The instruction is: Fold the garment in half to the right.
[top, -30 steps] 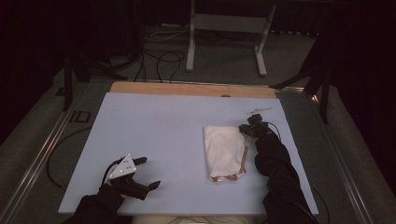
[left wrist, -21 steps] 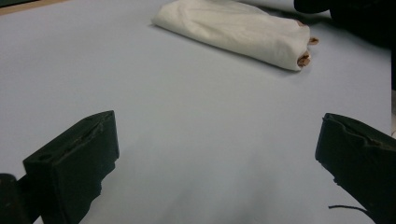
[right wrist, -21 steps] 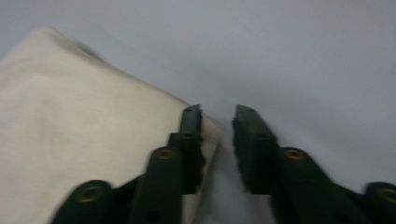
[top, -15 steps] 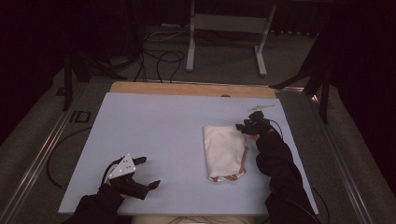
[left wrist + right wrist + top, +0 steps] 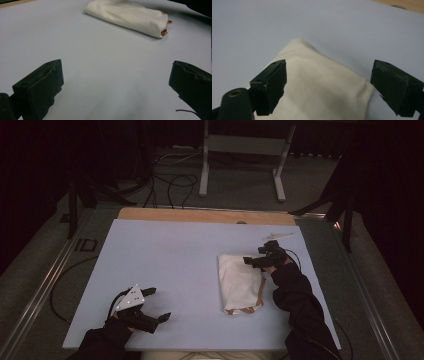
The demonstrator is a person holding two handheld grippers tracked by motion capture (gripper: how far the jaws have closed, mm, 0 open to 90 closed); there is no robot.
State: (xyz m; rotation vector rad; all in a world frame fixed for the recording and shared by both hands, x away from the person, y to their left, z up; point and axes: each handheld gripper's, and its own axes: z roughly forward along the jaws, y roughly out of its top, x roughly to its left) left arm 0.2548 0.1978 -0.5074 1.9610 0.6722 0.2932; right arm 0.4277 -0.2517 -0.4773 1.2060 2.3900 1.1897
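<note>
So the right claw [image 5: 256, 260] is hanging just above the far end of the folded cream cloth [image 5: 240, 282], jaws spread wide. They have just been opening, and nothing is pinched between them. In the right gripper view the cloth's rounded far corner sits under and between the two black jaws, with neither pad pressing on it. Beyond that corner it's bare pale blue desk [image 5: 170, 265] all the way to the wooden strip at the far edge. The cloth's right edge runs close below the claw, back toward the dark sleeve [image 5: 297, 305], with a brownish trim peeking out at the near end.

The left claw [image 5: 155, 305] sits low near the desk's near edge, well apart from the cloth, jaws wide and holding nothing. In the left gripper view, the cloth lies far ahead and a bit to the right of it, and there's only open desk surface between them, so loads of room on that side.
</note>
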